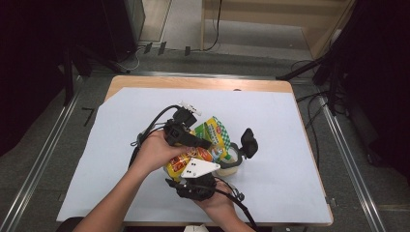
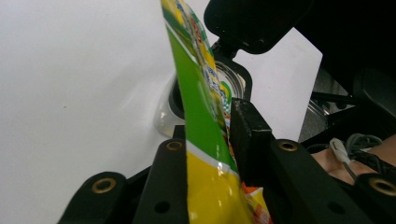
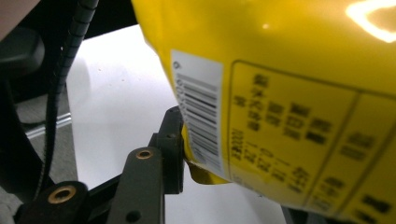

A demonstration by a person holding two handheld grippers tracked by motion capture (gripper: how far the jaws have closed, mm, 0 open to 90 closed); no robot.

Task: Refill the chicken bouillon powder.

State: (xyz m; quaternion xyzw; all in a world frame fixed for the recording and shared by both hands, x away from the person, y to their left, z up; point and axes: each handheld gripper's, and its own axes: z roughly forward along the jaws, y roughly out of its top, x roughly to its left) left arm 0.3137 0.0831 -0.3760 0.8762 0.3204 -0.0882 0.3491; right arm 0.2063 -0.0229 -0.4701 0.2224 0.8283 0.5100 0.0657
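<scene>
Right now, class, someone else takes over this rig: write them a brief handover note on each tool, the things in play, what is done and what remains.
Left tool: shut on the green top edge of the snack bag.
Right tool: grips the bag's yellow bottom end, by the barcode.
Bag: held between both tools over the white table cover, above a clear container with its black lid flipped open.
Done: bag lifted, container open.
Left: probably opening the bag and pouring; whether it is already torn cannot be told.

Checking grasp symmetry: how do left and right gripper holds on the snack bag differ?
The left gripper pinches the snack bag at its green top edge, near the clear jar; the right gripper clamps the yellow bottom corner by the barcode. Left shows both jaws against the bag; right shows one jaw clearly. Both are shut on it.
</scene>
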